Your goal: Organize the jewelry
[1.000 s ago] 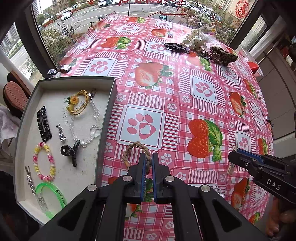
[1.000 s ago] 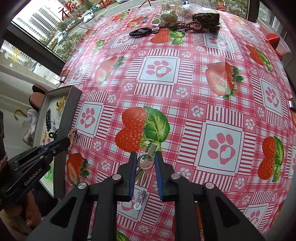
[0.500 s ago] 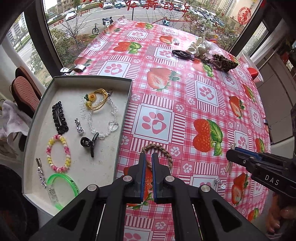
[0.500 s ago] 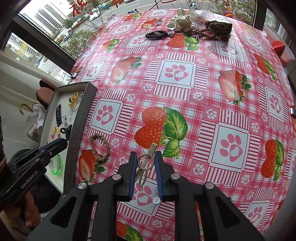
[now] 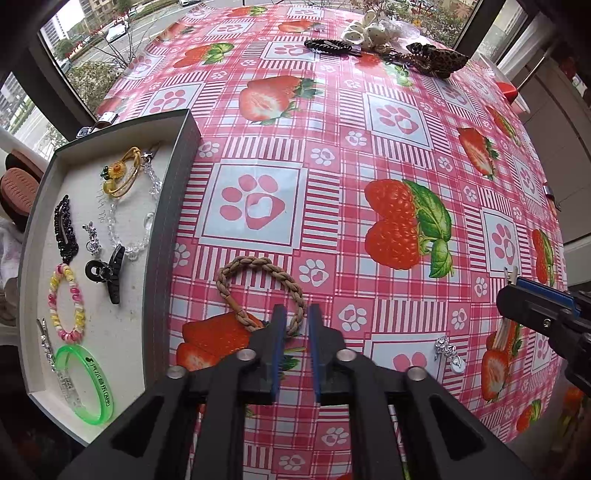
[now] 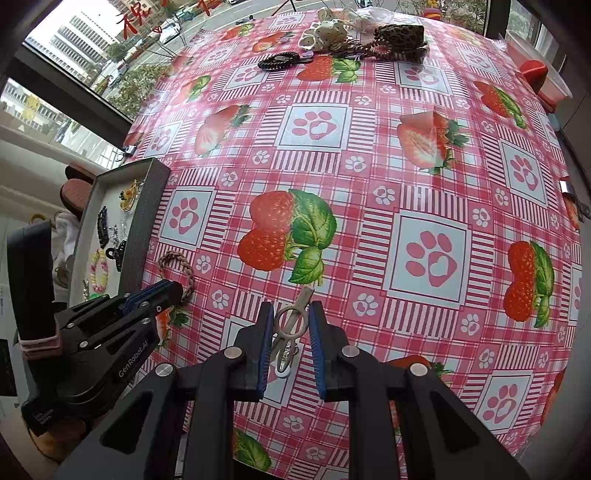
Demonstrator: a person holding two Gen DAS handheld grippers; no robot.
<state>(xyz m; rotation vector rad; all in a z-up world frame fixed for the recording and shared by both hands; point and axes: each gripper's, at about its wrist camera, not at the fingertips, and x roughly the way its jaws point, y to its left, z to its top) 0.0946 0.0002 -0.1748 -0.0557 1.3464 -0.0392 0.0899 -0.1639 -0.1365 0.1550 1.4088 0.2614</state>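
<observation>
A braided brown bracelet (image 5: 258, 291) lies on the strawberry tablecloth just right of the grey tray (image 5: 173, 206). My left gripper (image 5: 295, 317) has its jaws slightly apart around the bracelet's near right edge, loosely. The bracelet also shows in the right wrist view (image 6: 177, 269). My right gripper (image 6: 291, 321) is shut on a silver metal hair clip (image 6: 291, 325) and holds it above the table. A small silver charm (image 5: 447, 349) lies on the cloth near the right gripper.
The tray holds a yellow flower hair tie (image 5: 122, 173), clear bead bracelet (image 5: 144, 225), black clips (image 5: 107, 273), a pink-yellow bracelet (image 5: 66, 302) and a green bangle (image 5: 88, 384). Hair ties, a white scrunchie (image 5: 365, 33) and a leopard scrunchie (image 5: 439, 59) lie at the far edge.
My left gripper has opened slightly and let the braided bracelet down on the cloth beside the tray. The right gripper still holds the silver clip and has drifted little.
</observation>
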